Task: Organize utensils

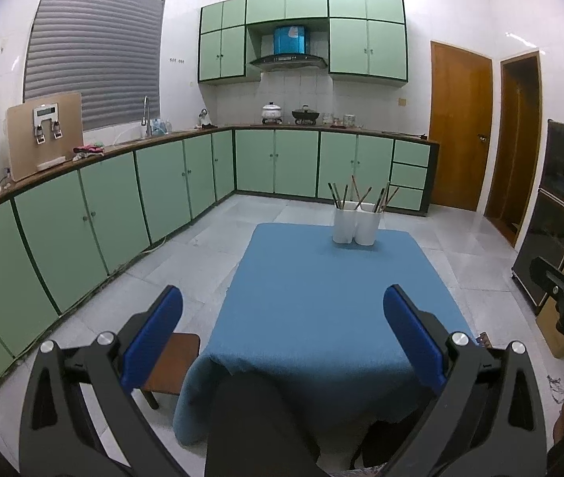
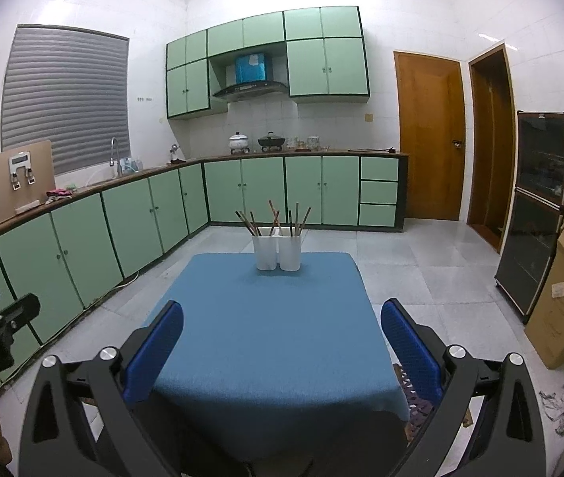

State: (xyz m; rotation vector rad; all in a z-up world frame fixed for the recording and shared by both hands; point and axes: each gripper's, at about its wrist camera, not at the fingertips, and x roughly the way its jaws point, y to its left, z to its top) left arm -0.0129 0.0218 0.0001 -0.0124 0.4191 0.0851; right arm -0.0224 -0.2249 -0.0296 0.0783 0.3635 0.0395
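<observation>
Chopsticks (image 2: pixel 273 218) stand leaning at mixed angles in two white holders (image 2: pixel 278 253), which touch side by side at the far edge of the blue tablecloth (image 2: pixel 266 330) (its near half bare). Left gripper (image 1: pixel 282 330) and right gripper (image 2: pixel 282 342) both hover at the near edge, jaws spread wide, holding nothing.
</observation>
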